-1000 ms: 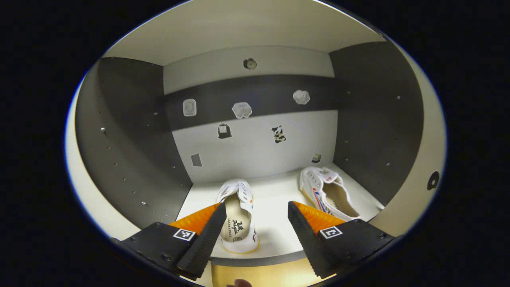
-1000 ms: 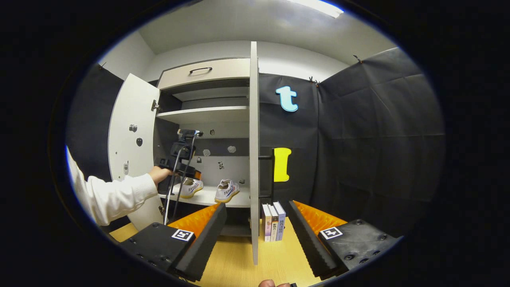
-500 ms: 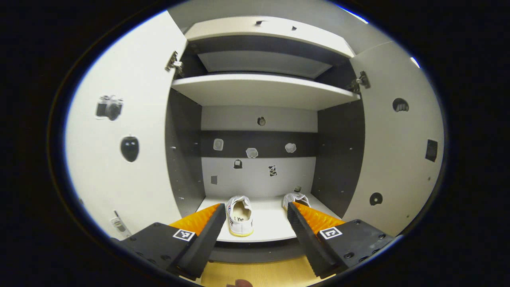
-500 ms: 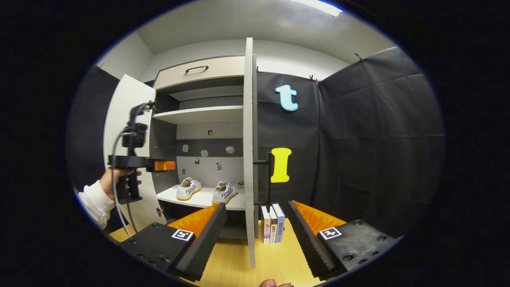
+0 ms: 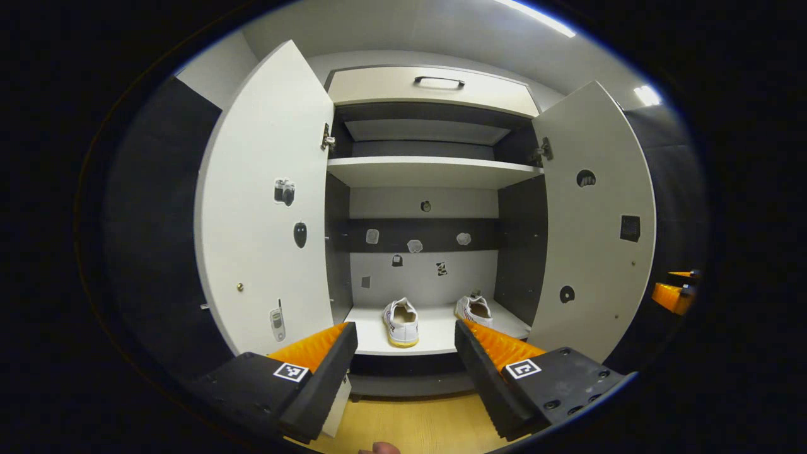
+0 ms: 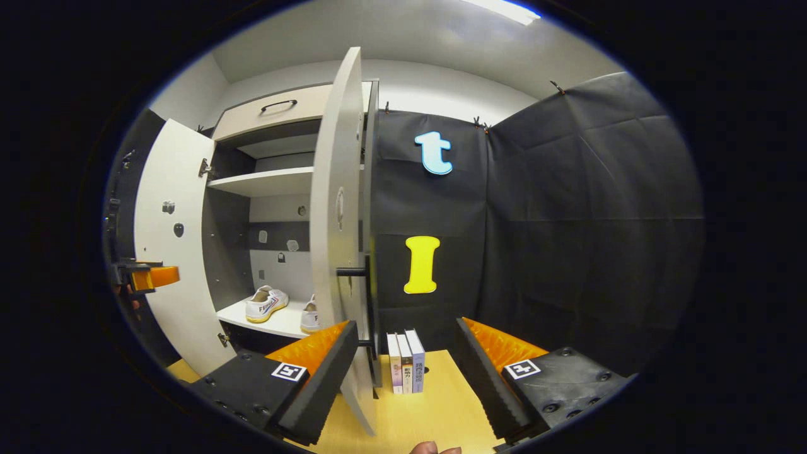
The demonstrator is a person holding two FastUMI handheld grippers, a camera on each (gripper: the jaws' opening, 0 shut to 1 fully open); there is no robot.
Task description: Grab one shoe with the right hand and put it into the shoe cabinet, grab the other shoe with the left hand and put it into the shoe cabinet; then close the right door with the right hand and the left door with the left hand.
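Two white shoes rest side by side on the cabinet's lower shelf (image 5: 435,340): one shoe (image 5: 401,321) with its heel toward me, the other shoe (image 5: 476,309) to its right. Both doors stand wide: the left door (image 5: 265,208) and the right door (image 5: 596,221). My left gripper (image 5: 406,366) is open and empty, well in front of the cabinet. In the right gripper view my right gripper (image 6: 406,372) is open and empty just in front of the right door (image 6: 337,208), near its handle (image 6: 351,272). The shoes (image 6: 265,304) show behind that door.
Three books (image 6: 405,369) stand upright on the wooden floor (image 6: 435,410) by the cabinet's right side. An upper shelf (image 5: 432,171) and a drawer (image 5: 435,85) sit above the shoes. The other gripper (image 6: 148,276) shows far left in the right gripper view.
My left gripper has pulled back out of the cabinet, leaving its shoe on the shelf. My right gripper has shifted toward the right door, which now looms closer.
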